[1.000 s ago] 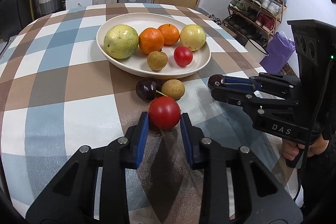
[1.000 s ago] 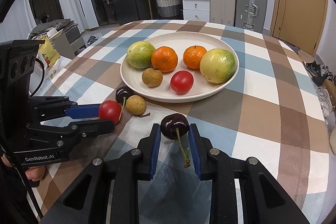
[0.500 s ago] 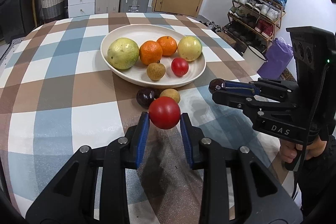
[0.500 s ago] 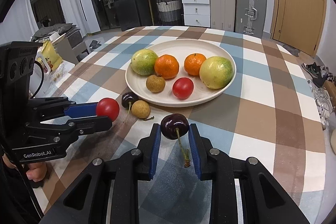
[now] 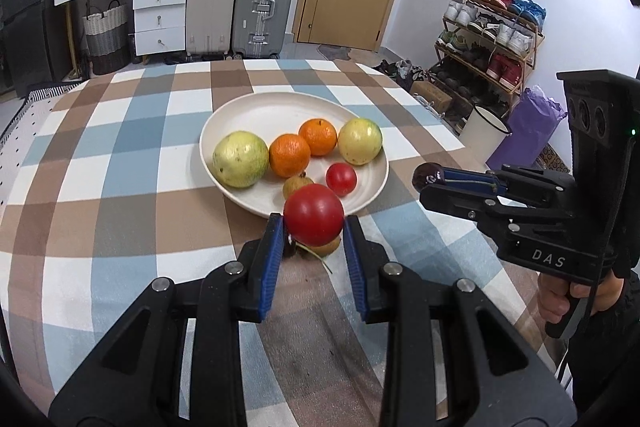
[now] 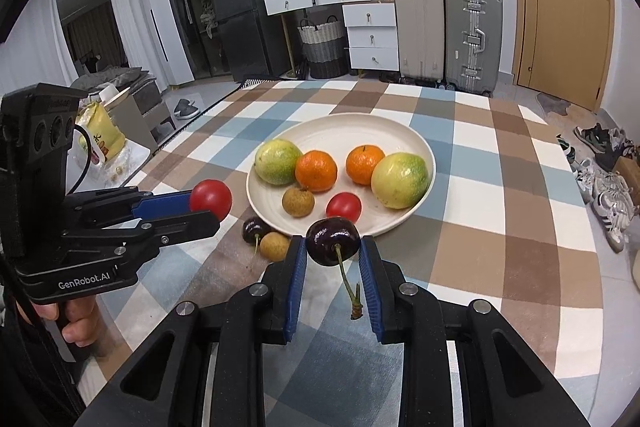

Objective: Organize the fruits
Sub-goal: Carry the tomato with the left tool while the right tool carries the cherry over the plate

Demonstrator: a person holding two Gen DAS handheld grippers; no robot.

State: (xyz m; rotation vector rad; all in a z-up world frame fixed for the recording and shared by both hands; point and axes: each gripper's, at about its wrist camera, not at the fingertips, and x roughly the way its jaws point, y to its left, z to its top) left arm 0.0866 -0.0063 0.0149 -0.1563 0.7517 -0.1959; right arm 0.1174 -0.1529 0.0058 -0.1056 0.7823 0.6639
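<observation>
My left gripper [image 5: 314, 227] is shut on a red tomato [image 5: 313, 214] and holds it above the table, just before the white plate [image 5: 248, 201]. My right gripper [image 6: 333, 247] is shut on a dark cherry [image 6: 332, 241] whose stem hangs down. The plate [image 6: 416, 143] holds two green-yellow round fruits, two oranges, a small brown longan and a small red tomato [image 6: 343, 207]. A second dark cherry [image 6: 255, 228] and a longan [image 6: 274, 246] lie on the cloth by the plate's near rim. The right gripper also shows in the left wrist view [image 5: 428, 179], the left gripper in the right wrist view [image 6: 210, 201].
The table has a blue, brown and white checked cloth [image 5: 100, 163]. Suitcases [image 5: 264, 7] and white drawers stand behind it. A shoe rack [image 5: 488, 39] and a purple bag are at the right. A yellow bag [image 6: 98, 135] lies off the left edge.
Both grippers have risen from the table with their fruit held. The tomato is lifted clear of the cherry and longan on the cloth and now sits closer to the plate.
</observation>
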